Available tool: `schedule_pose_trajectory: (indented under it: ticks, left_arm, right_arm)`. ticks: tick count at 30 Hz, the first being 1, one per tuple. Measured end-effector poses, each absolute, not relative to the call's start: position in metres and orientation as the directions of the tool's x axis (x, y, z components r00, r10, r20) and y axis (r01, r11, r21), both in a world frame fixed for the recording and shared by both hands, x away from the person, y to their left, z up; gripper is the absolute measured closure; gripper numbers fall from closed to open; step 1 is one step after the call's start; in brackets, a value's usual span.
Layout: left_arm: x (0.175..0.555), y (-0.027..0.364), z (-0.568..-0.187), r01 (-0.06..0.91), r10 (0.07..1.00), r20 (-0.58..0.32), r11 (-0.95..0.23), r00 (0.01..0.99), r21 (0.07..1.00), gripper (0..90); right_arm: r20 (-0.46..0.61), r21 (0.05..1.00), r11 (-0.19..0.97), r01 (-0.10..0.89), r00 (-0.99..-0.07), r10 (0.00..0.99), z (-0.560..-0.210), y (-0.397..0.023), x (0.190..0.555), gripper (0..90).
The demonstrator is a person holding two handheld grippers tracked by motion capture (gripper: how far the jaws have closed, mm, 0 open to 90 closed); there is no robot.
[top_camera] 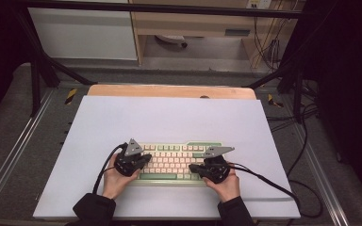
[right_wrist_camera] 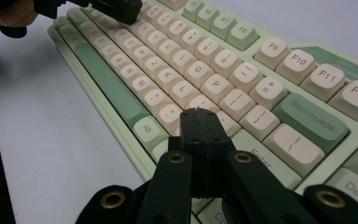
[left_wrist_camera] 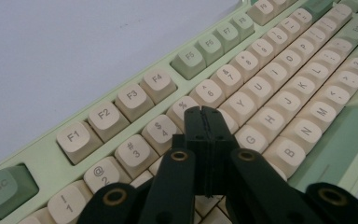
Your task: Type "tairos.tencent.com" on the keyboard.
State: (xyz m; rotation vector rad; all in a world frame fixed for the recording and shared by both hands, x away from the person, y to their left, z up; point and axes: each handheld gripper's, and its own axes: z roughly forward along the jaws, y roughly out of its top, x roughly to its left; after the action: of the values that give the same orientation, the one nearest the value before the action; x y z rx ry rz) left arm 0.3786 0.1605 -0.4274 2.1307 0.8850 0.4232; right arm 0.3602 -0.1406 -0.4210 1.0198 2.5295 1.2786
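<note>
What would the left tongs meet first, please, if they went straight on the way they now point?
Most likely the keyboard itself: the left tongs, shut and empty, aim down at the keys around 5 and T. Their tip hides that spot, so which key comes first, or whether they already touch, I cannot tell.

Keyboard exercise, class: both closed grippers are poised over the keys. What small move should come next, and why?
Probably a short dip of the left gripper to press the key beneath its tip. Its jaws are shut into one blunt point, poised over the keyboard around the 5, R and T keys. The right gripper, also shut, sits near the Enter key and can wait.
</note>
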Motion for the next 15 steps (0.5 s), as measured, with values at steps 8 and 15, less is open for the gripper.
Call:
schedule_pose_trajectory:
  ticks: [8, 15]
  left_arm:
    - [0.3789, 0.1601, -0.4302, 0.456, 0.710, 0.011, -0.464, 0.704, 0.759, 89.8]
    - [0.3764, 0.1619, -0.4282, 0.445, 0.705, 0.010, -0.459, 0.709, 0.769, 89.8]
  right_arm:
    - [0.177, 0.758, 0.407, 0.509, -0.762, 0.623, -0.4190, -0.1422, 0.3598, 90.0]
    - [0.176, 0.759, 0.406, 0.508, -0.761, 0.625, -0.4182, -0.1429, 0.3595, 90.0]
